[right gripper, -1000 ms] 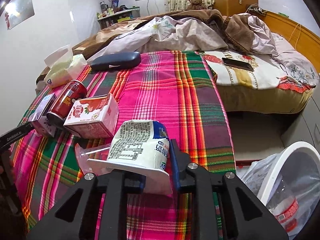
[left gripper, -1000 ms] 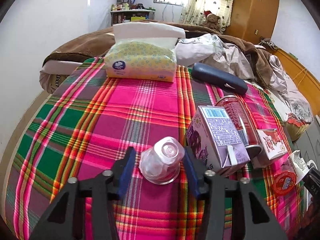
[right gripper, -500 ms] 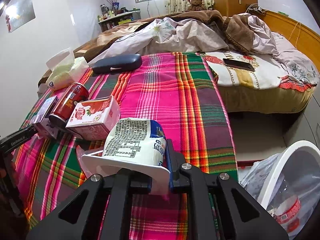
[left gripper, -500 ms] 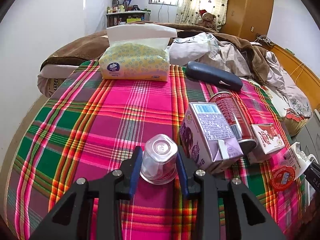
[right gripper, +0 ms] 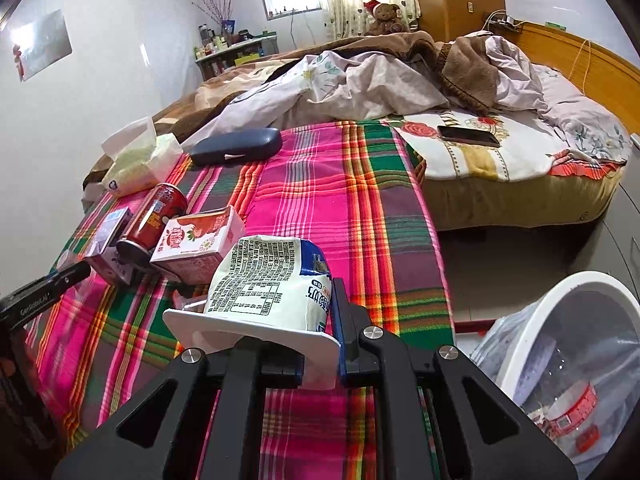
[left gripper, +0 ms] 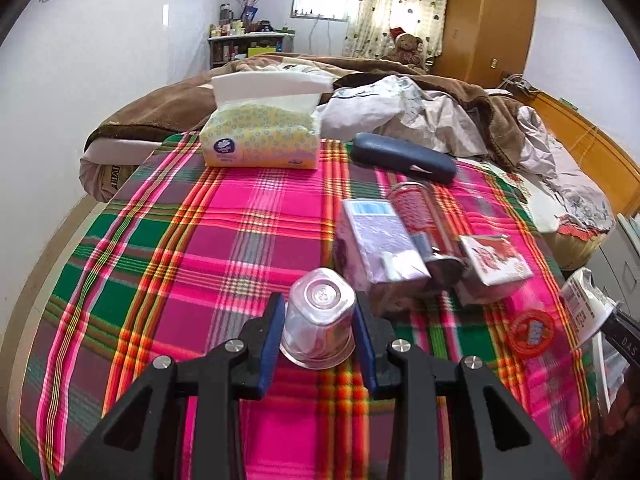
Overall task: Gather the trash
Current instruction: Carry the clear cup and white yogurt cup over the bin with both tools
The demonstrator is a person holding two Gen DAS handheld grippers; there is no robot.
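Observation:
My left gripper (left gripper: 319, 326) is shut on a clear plastic cup (left gripper: 319, 317), upside down, held just above the plaid cloth (left gripper: 224, 240). My right gripper (right gripper: 316, 320) is shut on a white yogurt cup (right gripper: 268, 284) and holds it over the cloth's front right part. It also shows in the left wrist view (left gripper: 584, 308) at the right edge. A purple carton (left gripper: 380, 246), a red can (left gripper: 424, 220), a strawberry carton (left gripper: 494, 262) and a round red lid (left gripper: 530, 332) lie on the cloth. A white bin (right gripper: 572, 352) with a clear liner stands at the lower right.
A tissue pack (left gripper: 262, 136) and a dark glasses case (left gripper: 402, 158) lie at the cloth's far side. Behind them is a bed with rumpled blankets (right gripper: 380, 80) and a phone (right gripper: 468, 136). A white wall (left gripper: 80, 80) runs along the left.
My left gripper closed on the clear cup and lifted it slightly. My right gripper, holding the yogurt cup, rose and shifted a little toward the bin.

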